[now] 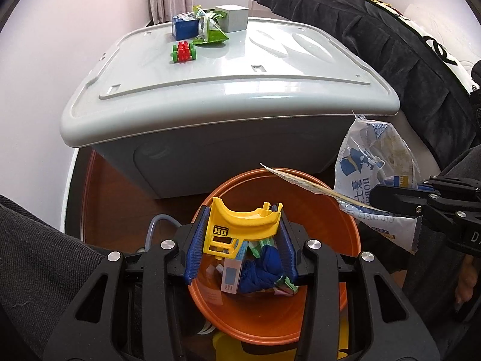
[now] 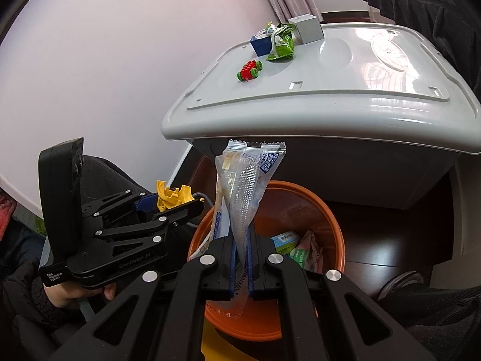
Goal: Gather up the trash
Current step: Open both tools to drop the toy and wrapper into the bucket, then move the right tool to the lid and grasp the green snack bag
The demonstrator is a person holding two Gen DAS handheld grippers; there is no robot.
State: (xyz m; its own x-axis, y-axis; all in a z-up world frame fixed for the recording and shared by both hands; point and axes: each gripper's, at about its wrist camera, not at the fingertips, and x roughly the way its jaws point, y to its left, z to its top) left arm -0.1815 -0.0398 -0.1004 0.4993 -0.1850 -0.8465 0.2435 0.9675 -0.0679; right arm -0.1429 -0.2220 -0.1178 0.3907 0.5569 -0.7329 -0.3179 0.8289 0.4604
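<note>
My left gripper (image 1: pixel 242 234) is shut on a yellow plastic toy piece (image 1: pixel 240 225) and holds it over the orange bin (image 1: pixel 345 240), which holds wrappers and a small carton. My right gripper (image 2: pixel 240 258) is shut on a clear and blue plastic wrapper (image 2: pixel 243 186) above the same orange bin (image 2: pixel 330 225). The wrapper (image 1: pixel 369 174) and the right gripper (image 1: pixel 399 198) show at the right of the left wrist view. The left gripper (image 2: pixel 177 201) with the yellow piece (image 2: pixel 173 197) shows at the left of the right wrist view.
A grey lidded storage box (image 1: pixel 228 90) stands behind the bin. On its lid lie a red and green toy car (image 1: pixel 184 51), a green wrapper (image 1: pixel 210 28), a blue carton (image 1: pixel 184 27) and a grey cube (image 1: pixel 233 17). A dark quilt (image 1: pixel 390 45) lies at right.
</note>
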